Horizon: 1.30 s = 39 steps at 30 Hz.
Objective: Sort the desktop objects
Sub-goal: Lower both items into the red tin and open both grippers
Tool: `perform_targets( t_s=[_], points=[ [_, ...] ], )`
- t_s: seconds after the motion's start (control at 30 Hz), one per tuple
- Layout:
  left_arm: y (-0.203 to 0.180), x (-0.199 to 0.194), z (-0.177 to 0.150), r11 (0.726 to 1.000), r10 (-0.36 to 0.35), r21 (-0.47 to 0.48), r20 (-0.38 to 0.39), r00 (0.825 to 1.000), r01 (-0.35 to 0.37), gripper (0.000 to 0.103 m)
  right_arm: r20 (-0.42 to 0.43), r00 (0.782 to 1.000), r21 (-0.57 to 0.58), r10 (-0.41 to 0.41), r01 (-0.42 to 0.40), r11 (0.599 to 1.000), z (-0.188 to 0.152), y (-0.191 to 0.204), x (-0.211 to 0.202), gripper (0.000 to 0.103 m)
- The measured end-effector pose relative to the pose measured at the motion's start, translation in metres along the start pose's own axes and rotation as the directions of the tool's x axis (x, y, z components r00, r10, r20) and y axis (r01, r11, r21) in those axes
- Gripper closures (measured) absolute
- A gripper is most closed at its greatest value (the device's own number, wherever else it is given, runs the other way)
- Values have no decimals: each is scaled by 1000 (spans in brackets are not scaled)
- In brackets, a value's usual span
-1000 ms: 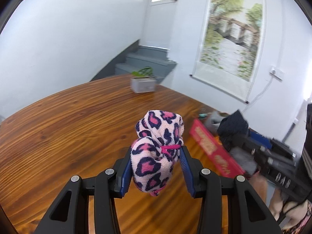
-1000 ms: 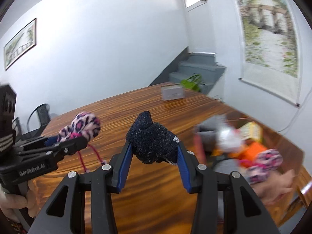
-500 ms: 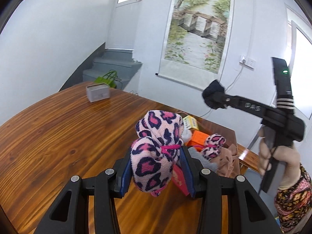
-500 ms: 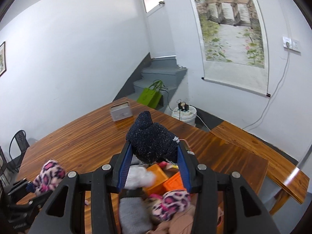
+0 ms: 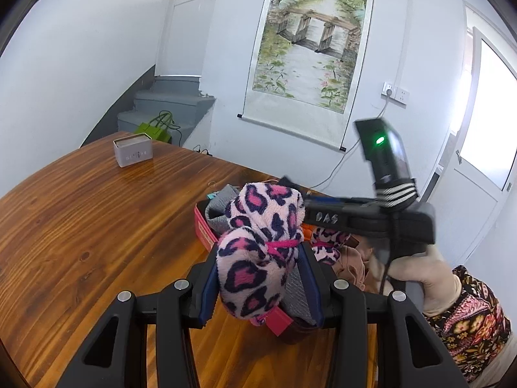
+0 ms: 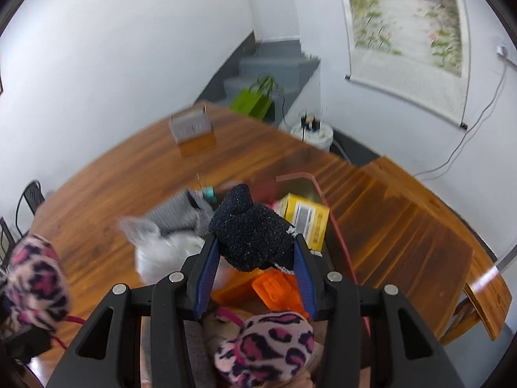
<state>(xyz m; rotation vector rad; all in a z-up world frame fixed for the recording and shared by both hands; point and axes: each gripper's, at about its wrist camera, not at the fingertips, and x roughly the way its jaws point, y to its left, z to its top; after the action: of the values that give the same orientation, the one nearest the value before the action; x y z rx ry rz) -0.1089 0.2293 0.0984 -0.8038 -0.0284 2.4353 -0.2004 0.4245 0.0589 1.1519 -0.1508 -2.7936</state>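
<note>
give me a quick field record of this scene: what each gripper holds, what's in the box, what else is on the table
left gripper: shut on pink leopard sock bundle
right gripper: shut on dark navy sock bundle, above the box
box: red, holds grey socks, yellow carton, orange item, second leopard bundle
table: wooden, small grey container at far end

Glossy wooden table (image 5: pixel 80 226); fluffy leopard-print sock (image 5: pixel 258 252); fuzzy dark sock (image 6: pixel 252 232)

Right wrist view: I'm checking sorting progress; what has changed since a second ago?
The right gripper carried its dark navy fuzzy sock bundle from bare wooden table to above the red-rimmed box. Both grips stayed clamped; the left gripper keeps its pink leopard-print sock bundle.
</note>
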Motion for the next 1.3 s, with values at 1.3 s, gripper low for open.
perform_targets(
  t_s=[1.3],
  points=[
    [-50, 105, -2, 999, -29, 9, -111, 993, 31, 28, 210, 976, 200, -57, 14, 980, -105, -59, -127, 23]
  ],
)
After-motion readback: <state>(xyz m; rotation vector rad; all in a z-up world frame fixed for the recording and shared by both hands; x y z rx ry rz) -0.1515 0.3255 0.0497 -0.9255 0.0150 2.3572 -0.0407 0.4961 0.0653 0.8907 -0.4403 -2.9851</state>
